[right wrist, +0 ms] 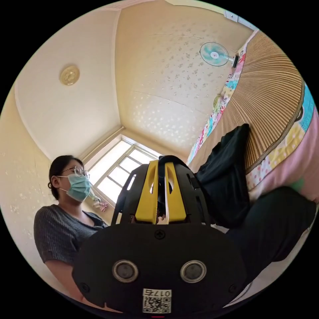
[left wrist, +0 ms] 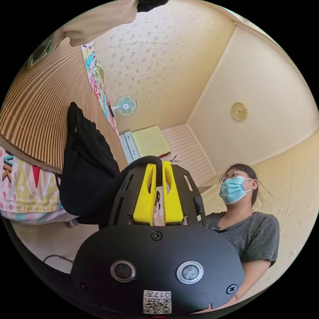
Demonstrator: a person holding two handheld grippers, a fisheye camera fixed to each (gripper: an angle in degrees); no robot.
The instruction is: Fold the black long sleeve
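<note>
Fabric here is soft, light and limp: your black long sleeve [left wrist: 84, 166] hangs off the bed's slatted mat [left wrist: 40, 109]. Left claw [left wrist: 159, 172] and right claw [right wrist: 161, 172] each pinch black cloth; take seams or cuffs.

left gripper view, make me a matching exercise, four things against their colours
Things:
1. long sleeve
2. left claw
3. wall fan
4. bamboo mat

Colours:
A. yellow
B. brown striped
C. black
D. pale blue

Pairs: 1-C, 2-A, 3-D, 4-B
</note>
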